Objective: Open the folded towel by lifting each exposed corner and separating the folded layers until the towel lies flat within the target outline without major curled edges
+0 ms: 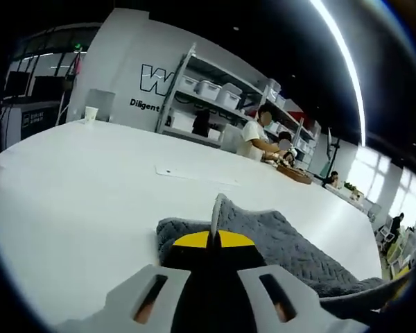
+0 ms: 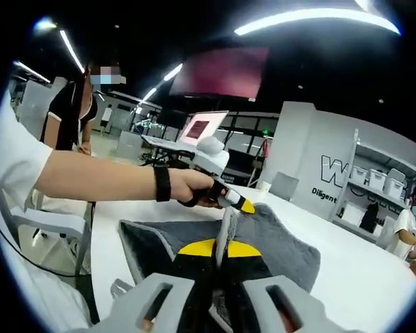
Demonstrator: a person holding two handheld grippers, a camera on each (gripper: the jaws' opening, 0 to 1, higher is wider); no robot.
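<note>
While both pinch the grey towel [image 1: 277, 239], left gripper [image 1: 213, 232] and right gripper [image 2: 220, 253] clamped, white table [image 1: 76, 201]

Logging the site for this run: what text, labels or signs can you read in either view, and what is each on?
"W": start of a large outlined word on the white wall, cut off by the shelving; seen again on the wall in the right gripper view.
"Diligent": small dark print under that letter; cut to "Diligen" in the right gripper view.
Bin labels on the shelving: too small to read.
Laptop screen: blurred, unreadable.
</note>
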